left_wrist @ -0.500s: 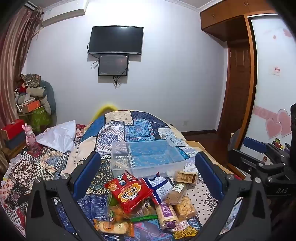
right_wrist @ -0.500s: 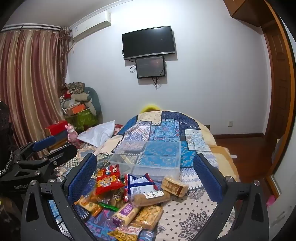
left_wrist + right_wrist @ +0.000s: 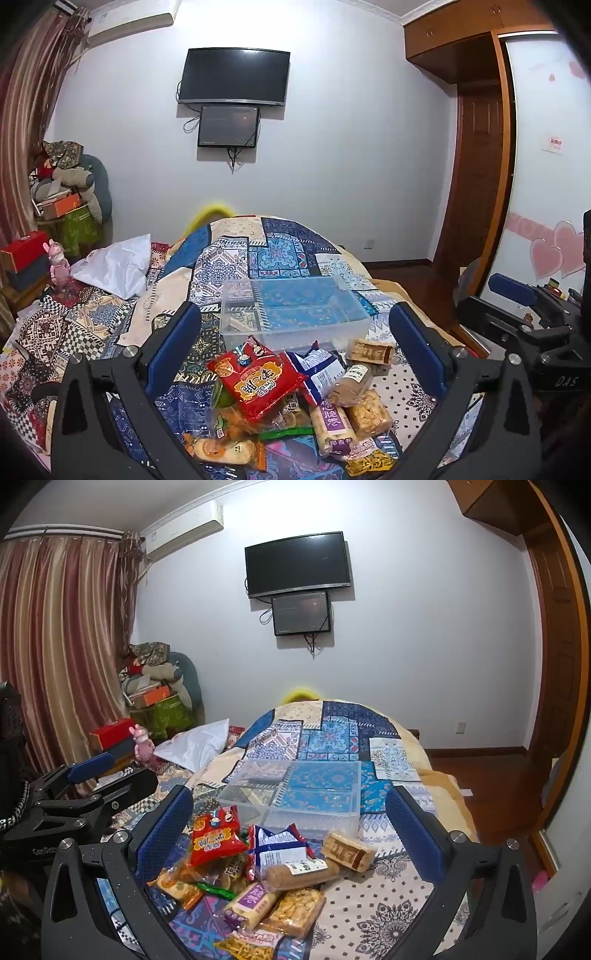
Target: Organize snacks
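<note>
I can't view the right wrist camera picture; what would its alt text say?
A pile of snack packets lies on a patchwork bedspread between the open fingers of the right hand-held gripper, with an empty clear plastic box just beyond. The left hand-held gripper hovers at left.

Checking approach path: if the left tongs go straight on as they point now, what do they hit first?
Likely nothing near. The left tongs, open and empty, point level above the snack pile and clear bin. Straight on, the far wall below the TV seems first, but depth is unclear.
</note>
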A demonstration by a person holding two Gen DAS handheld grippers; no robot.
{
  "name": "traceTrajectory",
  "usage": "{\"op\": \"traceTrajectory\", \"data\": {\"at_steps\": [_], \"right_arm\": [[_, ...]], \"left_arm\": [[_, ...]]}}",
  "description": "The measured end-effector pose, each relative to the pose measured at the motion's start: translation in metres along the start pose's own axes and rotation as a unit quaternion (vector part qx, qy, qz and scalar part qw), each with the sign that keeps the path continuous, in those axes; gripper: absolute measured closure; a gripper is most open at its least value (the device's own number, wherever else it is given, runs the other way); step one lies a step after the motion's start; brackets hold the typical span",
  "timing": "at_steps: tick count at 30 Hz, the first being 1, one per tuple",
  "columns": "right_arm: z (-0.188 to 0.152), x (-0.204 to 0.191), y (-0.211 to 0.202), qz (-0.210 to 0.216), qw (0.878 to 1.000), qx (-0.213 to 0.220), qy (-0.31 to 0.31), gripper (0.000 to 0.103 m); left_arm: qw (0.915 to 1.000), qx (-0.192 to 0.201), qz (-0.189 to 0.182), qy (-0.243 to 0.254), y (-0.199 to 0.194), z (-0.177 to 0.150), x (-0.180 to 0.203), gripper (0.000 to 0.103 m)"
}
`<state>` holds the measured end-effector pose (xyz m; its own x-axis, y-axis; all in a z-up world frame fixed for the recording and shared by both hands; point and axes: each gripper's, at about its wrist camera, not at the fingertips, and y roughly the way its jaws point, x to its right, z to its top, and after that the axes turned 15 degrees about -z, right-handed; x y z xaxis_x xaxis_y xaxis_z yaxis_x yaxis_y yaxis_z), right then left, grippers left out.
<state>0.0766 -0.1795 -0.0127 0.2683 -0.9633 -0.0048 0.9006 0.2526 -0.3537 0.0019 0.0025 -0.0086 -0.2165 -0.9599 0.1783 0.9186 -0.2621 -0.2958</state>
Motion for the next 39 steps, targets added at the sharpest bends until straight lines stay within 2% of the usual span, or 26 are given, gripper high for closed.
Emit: {"op": "traceTrajectory", "data": {"at_steps": [39], "right_arm": [[-0.0031, 0.0037, 0.0022, 0.000, 1.000, -0.007, 0.001, 0.000]], "left_arm": [[1.0000, -0.004, 0.004, -0.007, 0.0024, -0.0010, -0.0047, 0.000]]}}
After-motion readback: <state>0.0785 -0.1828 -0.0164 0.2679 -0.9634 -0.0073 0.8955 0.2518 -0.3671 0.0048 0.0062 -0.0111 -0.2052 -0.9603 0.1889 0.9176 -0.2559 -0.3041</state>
